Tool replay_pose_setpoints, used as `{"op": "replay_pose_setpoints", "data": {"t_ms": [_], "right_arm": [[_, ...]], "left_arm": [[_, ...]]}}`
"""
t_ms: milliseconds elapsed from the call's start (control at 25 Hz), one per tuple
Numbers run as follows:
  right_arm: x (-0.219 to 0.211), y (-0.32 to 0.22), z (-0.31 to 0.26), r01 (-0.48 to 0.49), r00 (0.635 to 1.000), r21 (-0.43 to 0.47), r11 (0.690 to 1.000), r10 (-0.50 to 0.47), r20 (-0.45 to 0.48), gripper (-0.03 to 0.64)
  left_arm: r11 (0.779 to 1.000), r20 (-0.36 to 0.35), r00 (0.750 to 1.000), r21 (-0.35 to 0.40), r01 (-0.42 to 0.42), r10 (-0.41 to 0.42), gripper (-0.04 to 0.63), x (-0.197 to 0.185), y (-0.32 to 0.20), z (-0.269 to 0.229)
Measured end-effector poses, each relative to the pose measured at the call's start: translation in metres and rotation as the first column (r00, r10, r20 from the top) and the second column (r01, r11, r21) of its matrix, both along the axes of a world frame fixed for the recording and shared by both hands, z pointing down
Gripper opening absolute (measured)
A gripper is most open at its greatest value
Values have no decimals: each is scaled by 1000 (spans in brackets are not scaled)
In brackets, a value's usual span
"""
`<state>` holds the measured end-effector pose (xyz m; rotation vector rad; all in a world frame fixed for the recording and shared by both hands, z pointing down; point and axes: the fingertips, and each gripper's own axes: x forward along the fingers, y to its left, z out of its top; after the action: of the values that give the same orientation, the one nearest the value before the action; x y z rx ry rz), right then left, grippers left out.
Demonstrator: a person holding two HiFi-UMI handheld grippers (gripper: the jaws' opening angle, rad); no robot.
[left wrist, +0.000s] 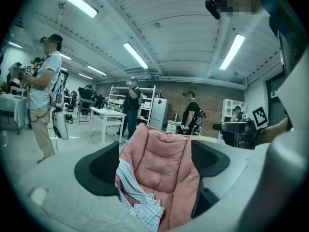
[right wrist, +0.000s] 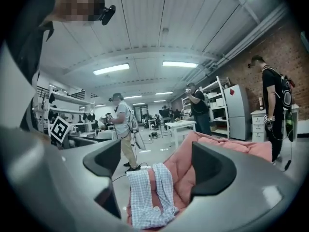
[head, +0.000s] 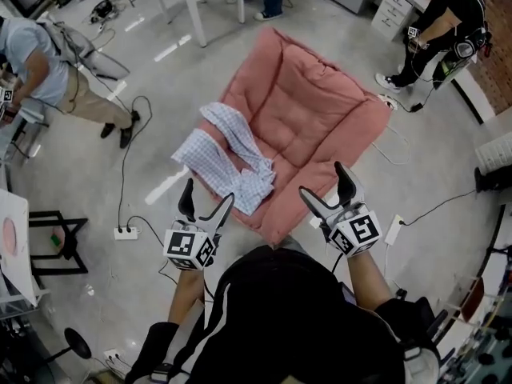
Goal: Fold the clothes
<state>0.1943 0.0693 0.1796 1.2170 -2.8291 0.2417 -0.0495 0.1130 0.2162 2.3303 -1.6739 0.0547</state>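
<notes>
Workshop floor, pink mat (head: 320,94) spread on it. Shirt (head: 232,154) lies crumpled on mat, just ahead of left gripper (head: 208,196) fingers. Right gripper (head: 322,181) beside; both pairs of fingers apart, empty. Folding seems not yet begun.

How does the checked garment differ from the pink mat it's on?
Pattern: the checked garment is blue-white check; the pink mat is plain and quilted. Pose: the garment lies crumpled and twisted; the mat is spread flat. Size: the garment covers only the mat's left side in the head view, spilling over that edge; the mat is much larger. Both are soft fabric.
</notes>
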Motion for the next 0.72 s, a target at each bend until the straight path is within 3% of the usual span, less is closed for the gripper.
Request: {"op": "replay_pose_setpoints", "data": {"t_ms": [360,560,720], "right_arm": [[6,-96,40,201,979,-61,978,-203,-30,434],[-5,-119,85,309,949,-138,941,-315,-22,403],[-19,-144,127,330,940,-186,926,-341,-30,360]], "left_arm": [[991,7,995,-90,96,-95,462,34,-68,51],[966,33,984,-185,180,-177,446,34,-64,86],[957,35,983,-225,183,-180,431,34,-74,118]]}}
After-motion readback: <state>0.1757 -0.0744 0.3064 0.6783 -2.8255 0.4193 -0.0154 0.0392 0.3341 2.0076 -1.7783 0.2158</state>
